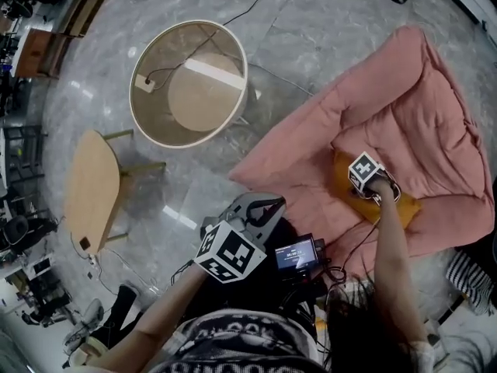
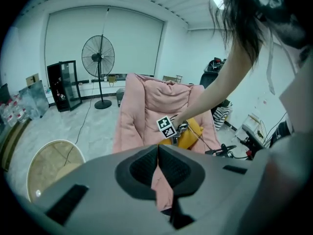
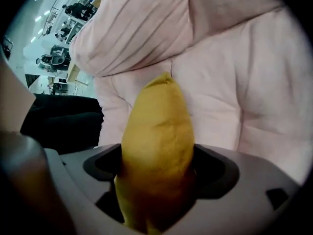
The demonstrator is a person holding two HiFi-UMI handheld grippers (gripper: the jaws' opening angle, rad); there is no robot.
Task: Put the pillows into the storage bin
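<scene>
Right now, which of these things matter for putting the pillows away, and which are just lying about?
Part of the job: yellow pillow, round bin, right gripper with the pillow between its open jaws.

Just lying about: pink floor chair, small wooden table, standing fan.

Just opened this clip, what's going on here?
A person is working with two handheld grippers. The right gripper reaches down to a yellow pillow lying on a pink floor lounger, its fingers spread wide with the pillow between them, not yet clamped. The left gripper is shut, empty, and held near the person's body. The round storage bin stands apart on the floor with no pillow in it.
</scene>
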